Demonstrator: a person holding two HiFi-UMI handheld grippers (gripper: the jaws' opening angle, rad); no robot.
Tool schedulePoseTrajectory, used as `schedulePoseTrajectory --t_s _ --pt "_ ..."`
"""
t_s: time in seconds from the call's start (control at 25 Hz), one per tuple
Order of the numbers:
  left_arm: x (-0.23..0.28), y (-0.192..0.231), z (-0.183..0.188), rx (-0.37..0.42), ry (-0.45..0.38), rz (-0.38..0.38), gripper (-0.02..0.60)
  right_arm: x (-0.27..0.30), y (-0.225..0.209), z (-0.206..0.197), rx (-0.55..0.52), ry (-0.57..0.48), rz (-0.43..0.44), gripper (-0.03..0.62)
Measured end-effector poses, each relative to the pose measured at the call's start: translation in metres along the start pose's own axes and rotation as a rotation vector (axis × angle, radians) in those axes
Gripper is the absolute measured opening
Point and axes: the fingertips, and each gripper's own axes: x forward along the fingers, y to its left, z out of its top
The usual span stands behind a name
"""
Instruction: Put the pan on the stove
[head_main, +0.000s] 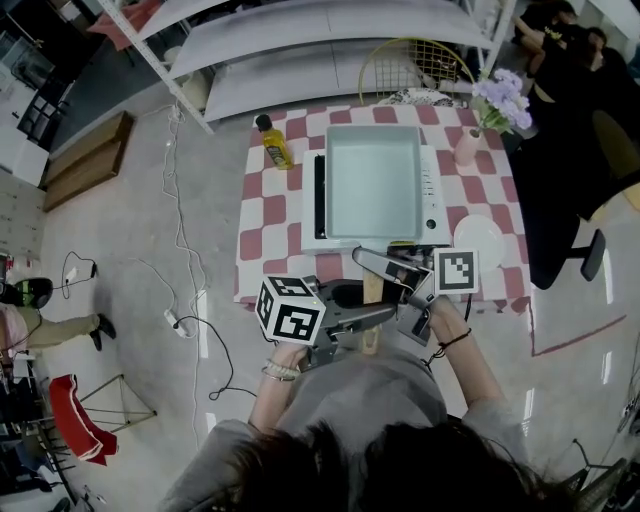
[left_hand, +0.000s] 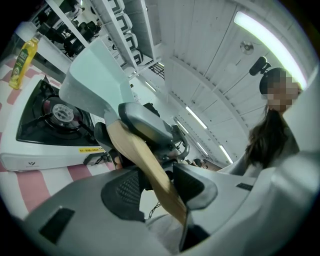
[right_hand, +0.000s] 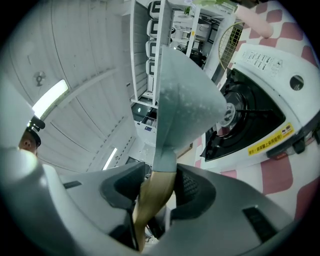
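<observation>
A pale green square pan (head_main: 372, 180) with a wooden handle (head_main: 373, 288) is over the white single-burner stove (head_main: 432, 195) on the checked table. My left gripper (head_main: 362, 316) is shut on the handle's near end. My right gripper (head_main: 388, 266) is shut on the handle closer to the pan. The left gripper view shows the handle (left_hand: 145, 160) running between my left gripper's pads (left_hand: 155, 186), with the pan (left_hand: 95, 75) above the burner (left_hand: 60, 112). In the right gripper view, my right gripper (right_hand: 157, 192) clamps the handle (right_hand: 155, 197) below the pan (right_hand: 182, 95). Whether the pan touches the stove is unclear.
A yellow bottle (head_main: 273, 143) stands left of the stove. A pink vase of purple flowers (head_main: 500, 105) is at the back right, a white plate (head_main: 478, 240) at the front right, and a wire basket (head_main: 415, 65) behind. Shelving lies beyond the table (head_main: 270, 230).
</observation>
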Motion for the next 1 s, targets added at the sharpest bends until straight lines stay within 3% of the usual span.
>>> schedulePoseTrajectory --t_s 1.0 --pt "0.012 0.047 0.019 -0.104 -0.021 0.027 0.189 0.011 -0.043 0.029 0.068 0.056 -0.001 0.178"
